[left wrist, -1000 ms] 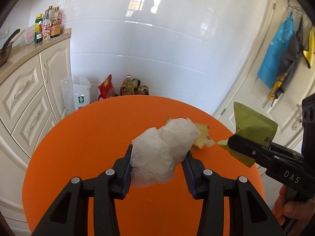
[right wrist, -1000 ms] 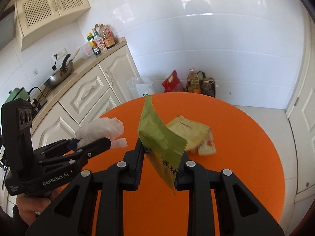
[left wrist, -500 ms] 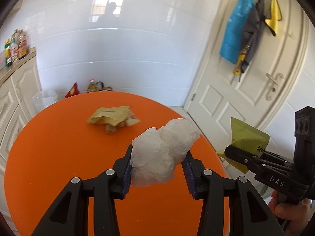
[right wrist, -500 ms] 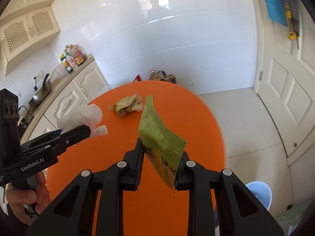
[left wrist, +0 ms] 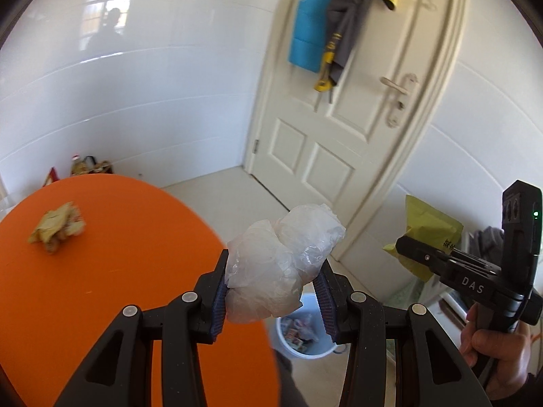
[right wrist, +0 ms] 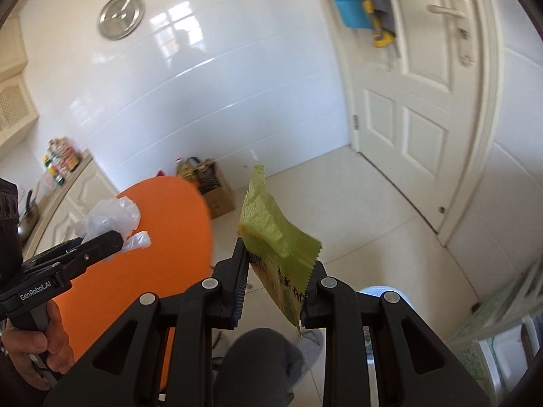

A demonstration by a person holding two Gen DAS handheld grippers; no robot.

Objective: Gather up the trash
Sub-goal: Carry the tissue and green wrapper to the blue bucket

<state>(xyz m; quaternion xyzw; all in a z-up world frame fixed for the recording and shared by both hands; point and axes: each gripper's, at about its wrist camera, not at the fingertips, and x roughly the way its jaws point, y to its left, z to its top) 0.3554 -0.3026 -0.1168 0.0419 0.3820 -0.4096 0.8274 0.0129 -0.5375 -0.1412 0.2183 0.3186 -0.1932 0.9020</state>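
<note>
Left hand-held gripper (left wrist: 271, 291) clamps a crumpled plastic bag (left wrist: 281, 268); right hand-held gripper (right wrist: 271, 291) pinches a green wrapper (right wrist: 275, 237) beside the orange table (left wrist: 101, 271).

black two-finger grippers (left wrist: 273, 291) with blue ribbed pads (left wrist: 219, 300), silver pivot screws, "das" and "genrobot.ai" lettering, a green indicator light; grey trousers (right wrist: 258, 359).

My right hand-held gripper (right wrist: 269, 291) clamps crinkled green foil snack wrapper (right wrist: 278, 247) above tiled floor (right wrist: 356, 224); round orange desk (right wrist: 176, 224) at left.
</note>
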